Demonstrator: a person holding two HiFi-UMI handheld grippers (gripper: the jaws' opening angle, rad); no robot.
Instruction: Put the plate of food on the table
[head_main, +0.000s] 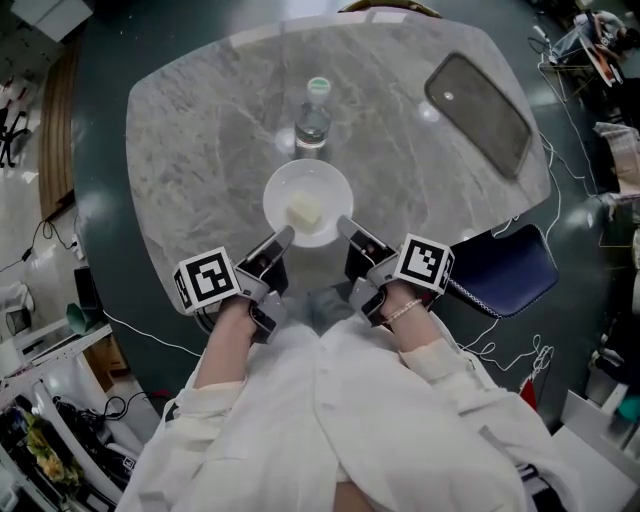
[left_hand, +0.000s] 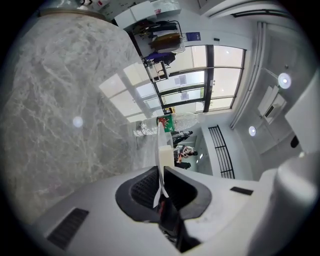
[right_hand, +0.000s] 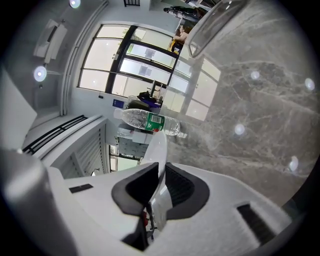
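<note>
The desk is a wide slab of grey marble with pale veins and rounded corners, glossy enough to mirror ceiling lights and window panes. It stands on a dark teal floor, with white cables trailing beside it. A blue chair seat is tucked at its near right edge, and clutter lines the room's left and right sides. The gripper views show a bright room with tall dark-framed windows and white walls.

On the desk an upright clear bottle with a green cap stands near the middle. A dark oblong tray lies at the far right, its long side running diagonally from far left to near right.

The plate is white and round, so it has no long axis. It lies level and face up over the near half of the desk, just on the person's side of the bottle. A pale yellow block of food sits close to its middle. Whether its underside touches the marble cannot be told.

The left tongs are closed on the plate's near left rim, which is pinched thin between the dark pads. The right tongs are closed the same way on the near right rim. Both point away from the person and inward toward the plate, with white sleeves behind them.
</note>
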